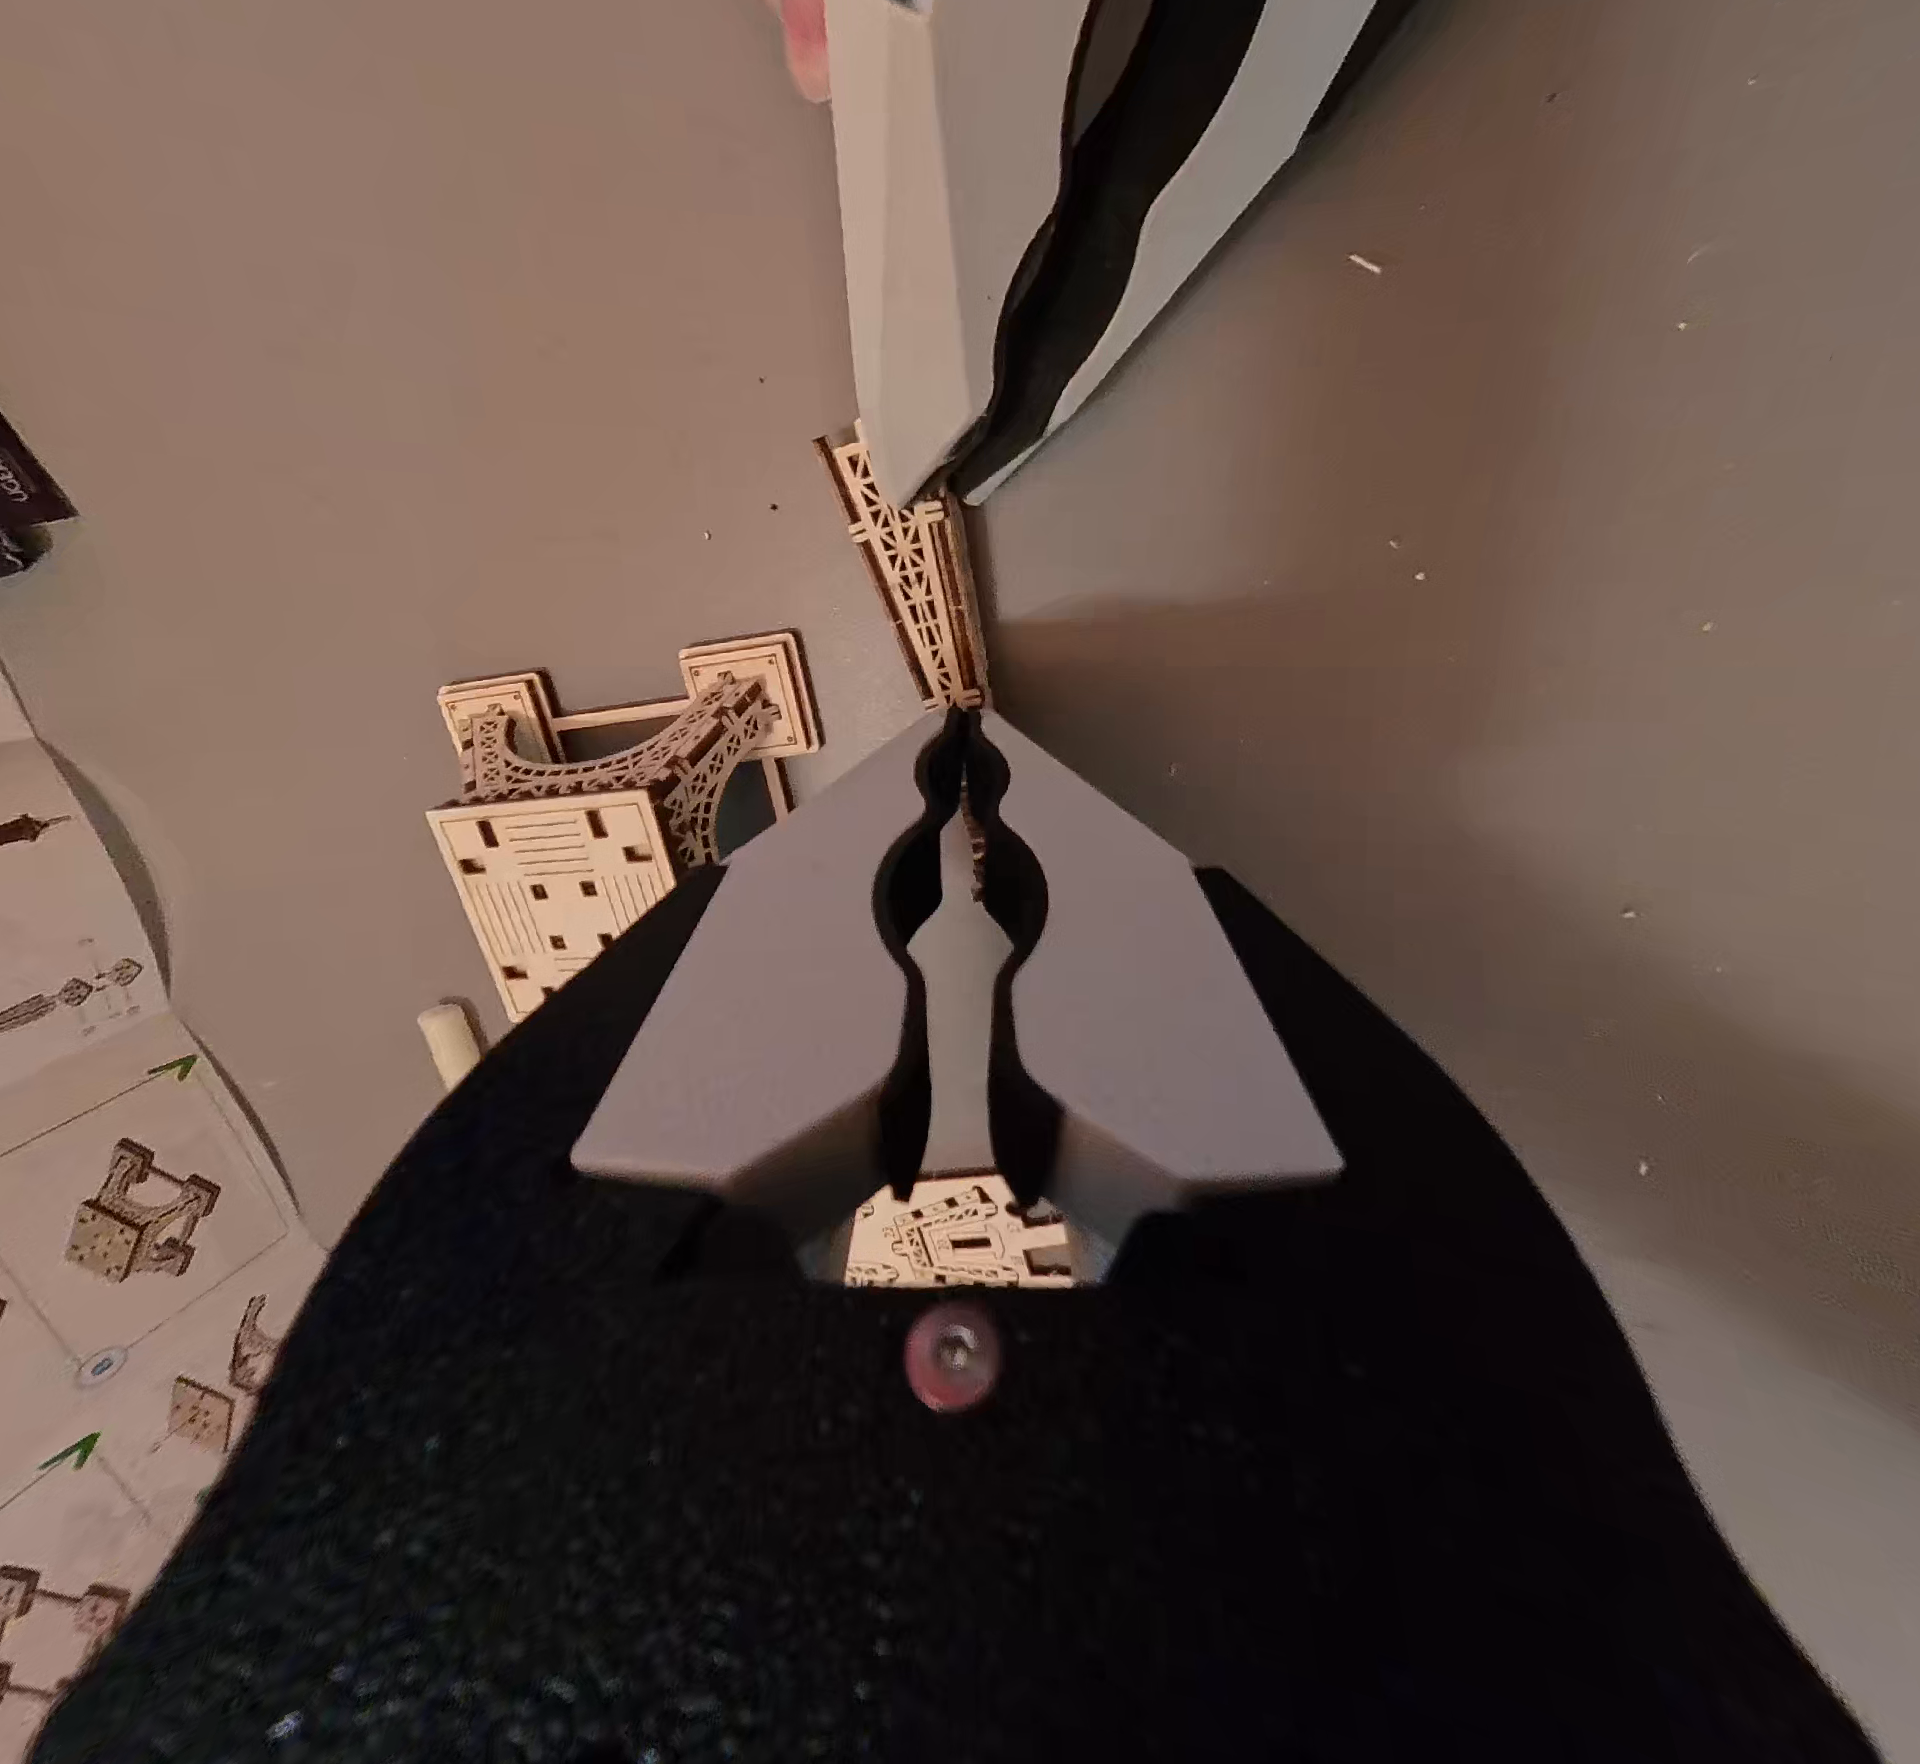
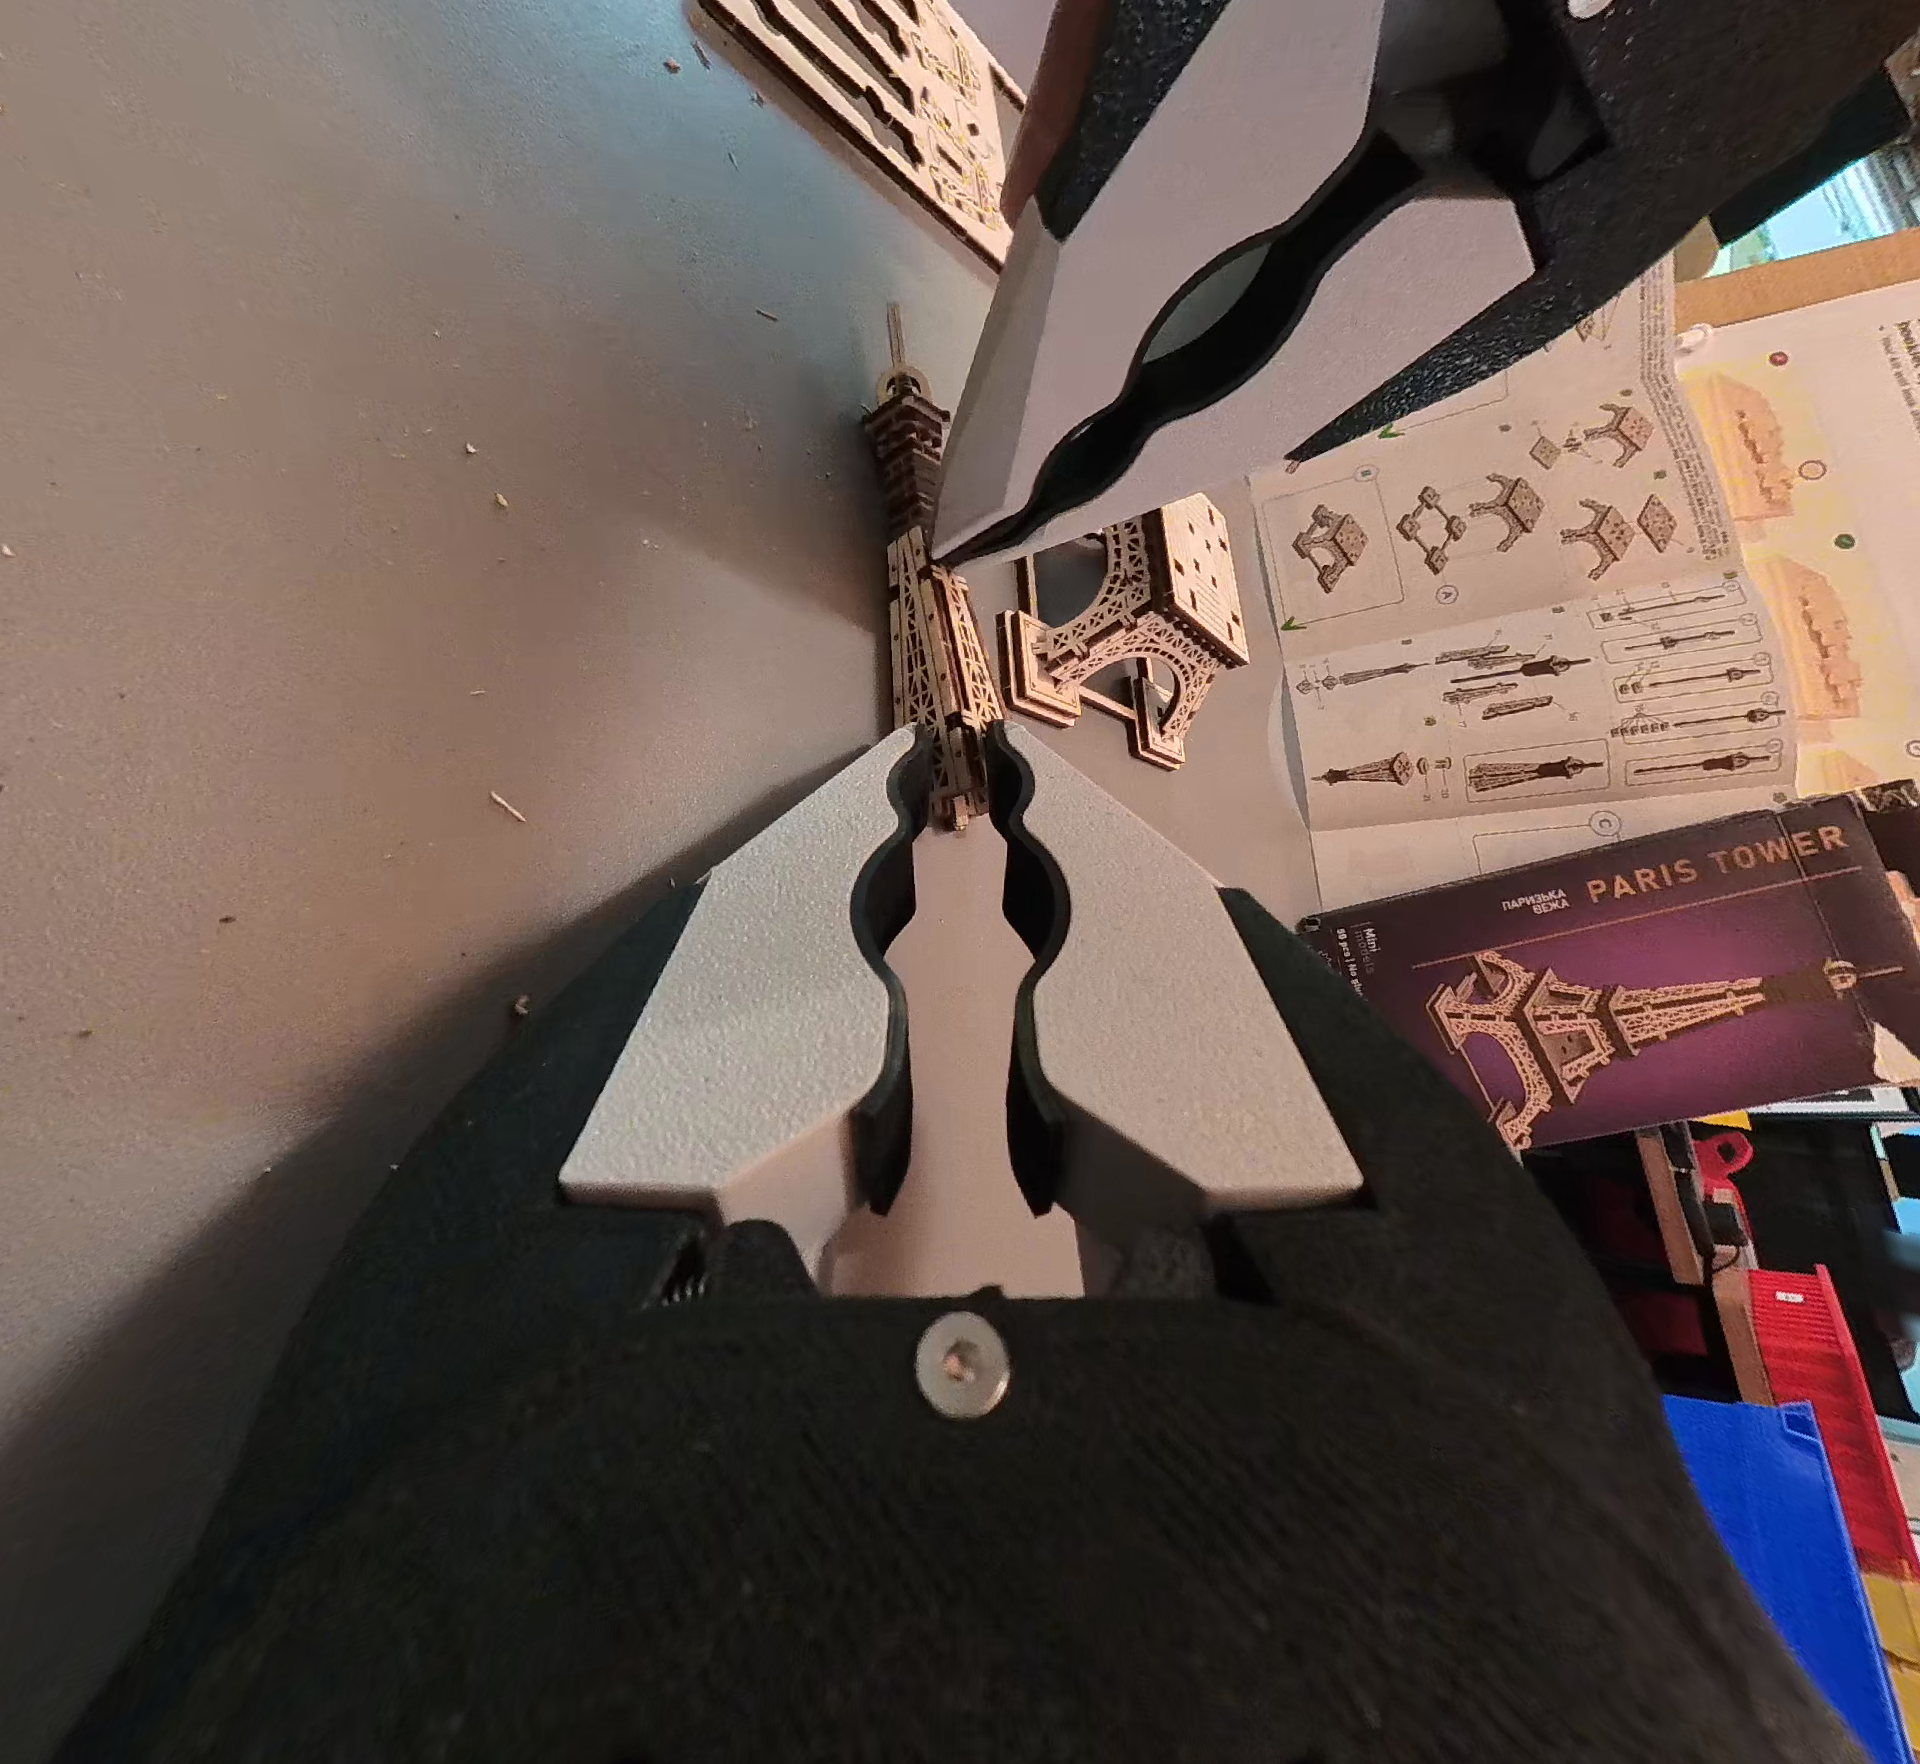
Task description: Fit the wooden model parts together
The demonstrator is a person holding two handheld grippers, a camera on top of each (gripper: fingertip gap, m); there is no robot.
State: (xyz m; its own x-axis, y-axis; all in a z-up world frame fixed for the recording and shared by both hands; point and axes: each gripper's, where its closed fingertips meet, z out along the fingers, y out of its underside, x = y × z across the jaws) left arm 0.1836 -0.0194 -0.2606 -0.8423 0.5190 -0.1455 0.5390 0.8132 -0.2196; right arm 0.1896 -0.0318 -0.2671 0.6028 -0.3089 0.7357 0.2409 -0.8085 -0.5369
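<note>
My left gripper (image 1: pixel 961 727) pinches the narrow end of the lattice tower spire (image 2: pixel 925 634), lying flat on the grey table (image 2: pixel 416 467), while my right gripper (image 2: pixel 954 758) clamps its wide end, just left of the arched tower base (image 2: pixel 1127 639) standing beside the instruction sheet (image 2: pixel 1507 634).

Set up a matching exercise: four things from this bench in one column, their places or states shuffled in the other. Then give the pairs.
Things
1. tower upper section
2. arched tower base
3. punched-out wooden sheet
4. purple box

Places or states
A. lies flat, with empty slots
B. clamped by the left hand-held gripper and the right hand-held gripper
C. lies on its side on the grey table
D. next to the instruction sheet

Pairs: 1-B, 2-C, 3-A, 4-D
</note>
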